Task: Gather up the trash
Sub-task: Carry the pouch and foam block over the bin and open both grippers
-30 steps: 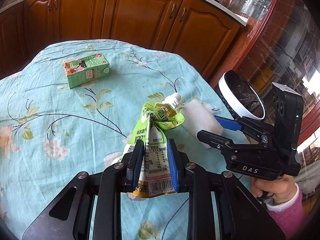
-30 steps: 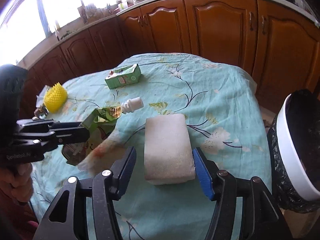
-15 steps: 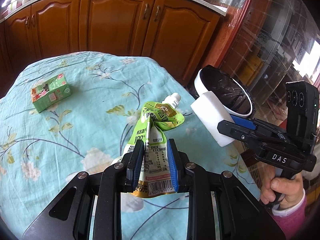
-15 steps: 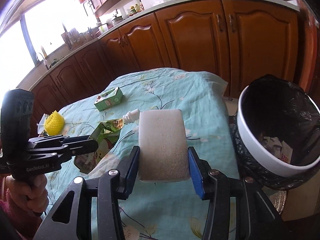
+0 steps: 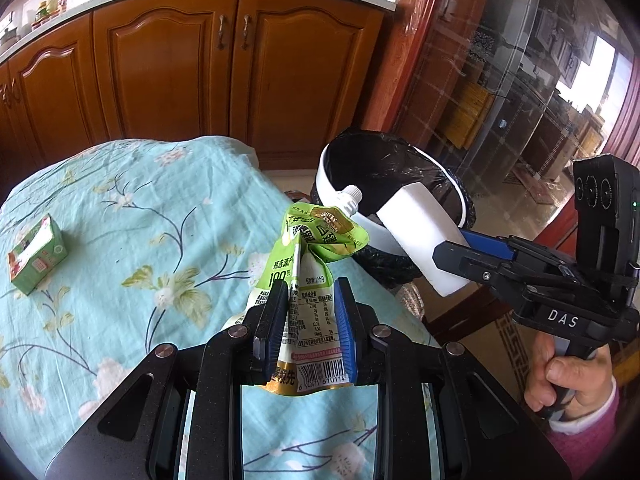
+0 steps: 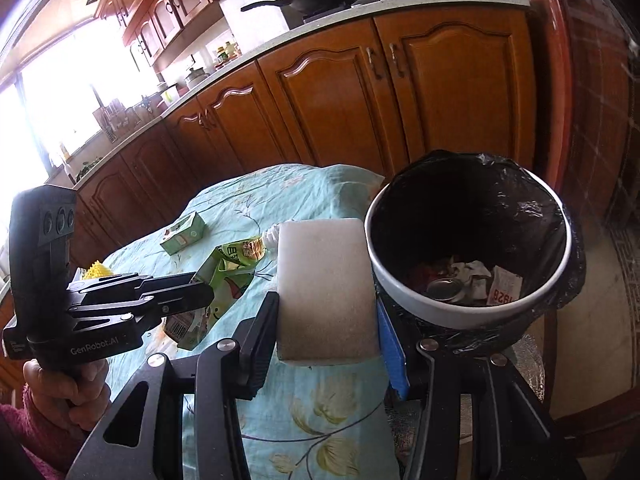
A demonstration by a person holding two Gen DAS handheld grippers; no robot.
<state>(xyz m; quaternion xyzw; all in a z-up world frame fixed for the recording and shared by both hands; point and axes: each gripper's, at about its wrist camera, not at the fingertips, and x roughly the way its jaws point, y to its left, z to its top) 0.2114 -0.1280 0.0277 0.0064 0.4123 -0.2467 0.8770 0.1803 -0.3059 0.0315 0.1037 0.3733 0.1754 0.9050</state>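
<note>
Trash in hand, two pieces. Crumpled green drink pouch with white screw spout (image 5: 308,276) is pinched flat in the left gripper (image 5: 306,320), pads pressing both faces of it, barcode end hanging below the jaws; it sits over the table edge just beside the black-lined white-rimmed trash bin (image 6: 472,316), spout pointing at the rim. White rectangular foam block (image 6: 326,288) is clamped in the right gripper (image 6: 328,332), both pads touching its sides, far corner overlapping the bin rim in the right wrist view; whether it is over the opening or only in front of it I can't tell. Neither piece is dropped yet.

Bin already holds scraps: a round metal lid, crumpled paper, a small sachet. So the task is partway, judging by that.

Left to do: release both pieces into the bin, then the small green juice carton (image 5: 36,256) lying on the teal floral tablecloth (image 5: 120,240), well apart from the bin. A yellow spiky ball (image 6: 95,270) sits farther from the bin; trash or not, unclear.
</note>
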